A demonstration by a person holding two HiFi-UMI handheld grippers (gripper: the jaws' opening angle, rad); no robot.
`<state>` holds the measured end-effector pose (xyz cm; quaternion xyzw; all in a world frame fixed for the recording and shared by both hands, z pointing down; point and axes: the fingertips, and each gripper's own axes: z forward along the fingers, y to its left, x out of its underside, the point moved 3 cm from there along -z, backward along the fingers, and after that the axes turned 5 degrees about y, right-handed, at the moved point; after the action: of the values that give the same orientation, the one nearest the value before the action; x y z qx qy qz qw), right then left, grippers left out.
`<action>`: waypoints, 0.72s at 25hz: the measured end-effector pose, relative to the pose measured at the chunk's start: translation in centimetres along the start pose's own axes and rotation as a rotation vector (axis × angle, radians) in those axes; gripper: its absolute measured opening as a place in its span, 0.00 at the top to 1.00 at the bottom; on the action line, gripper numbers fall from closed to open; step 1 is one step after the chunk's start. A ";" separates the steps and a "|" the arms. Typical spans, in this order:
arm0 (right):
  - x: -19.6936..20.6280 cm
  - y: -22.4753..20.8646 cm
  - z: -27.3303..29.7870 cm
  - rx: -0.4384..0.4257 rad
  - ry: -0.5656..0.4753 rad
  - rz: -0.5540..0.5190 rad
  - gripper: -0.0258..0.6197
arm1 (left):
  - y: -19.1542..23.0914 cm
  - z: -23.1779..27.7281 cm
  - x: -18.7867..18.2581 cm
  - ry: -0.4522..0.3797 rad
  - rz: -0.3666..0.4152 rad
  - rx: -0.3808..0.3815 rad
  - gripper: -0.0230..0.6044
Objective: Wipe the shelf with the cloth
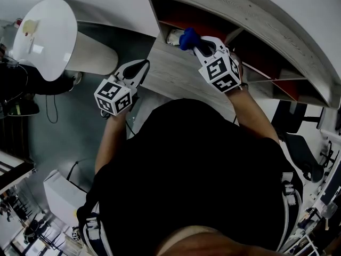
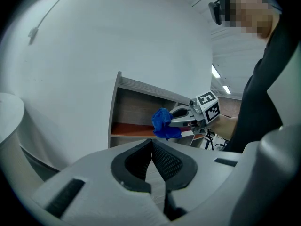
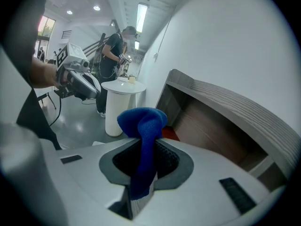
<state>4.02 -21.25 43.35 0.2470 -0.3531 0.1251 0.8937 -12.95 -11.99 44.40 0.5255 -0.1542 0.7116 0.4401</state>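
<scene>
My right gripper [image 3: 143,142] was clamped on the cloth [image 3: 141,121]. The blue fabric ran down through the narrow gap between the jaws and bunched into a rounded wad above the tips. My left gripper [image 2: 151,147] had its jaws pressed together with nothing between them.

In the head view the cloth [image 1: 187,38] sat in the upper middle of the frame at the tip of my right gripper [image 1: 195,44]. It was at the mouth of the shelf [image 1: 176,71], where the pale wood board meets the dark opening with its red inner panel [image 1: 186,15]. My left gripper [image 1: 139,69] was lower and to the left, by the board's near edge and apart from the cloth.

In the left gripper view the cloth [image 2: 162,123] appeared at centre frame in front of the shelf [image 2: 134,108], level with the red board [image 2: 129,129]. Whether it was touching wood I could not tell from any view. The right gripper view showed the shelf [image 3: 225,107] curving away on the right. A round white table [image 3: 121,91] and a person [image 3: 113,44] stood far off at upper left.

As I judged it, the grasp was done and the cloth had been brought to the shelf. The wiping itself looked to be at its start. No surface showed a wiped patch or any other sign of a stroke. The board and the compartments deeper in seemed to be left to do.
</scene>
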 end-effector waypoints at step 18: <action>3.3 -1.5 -3.7 0.077 -0.178 0.201 0.86 | -2.5 0.1 -0.1 -0.030 0.025 0.012 0.94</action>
<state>9.09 -20.38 42.78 0.2544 -0.4488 0.2050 0.8318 -10.93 -10.70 43.76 0.5367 -0.1632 0.7100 0.4257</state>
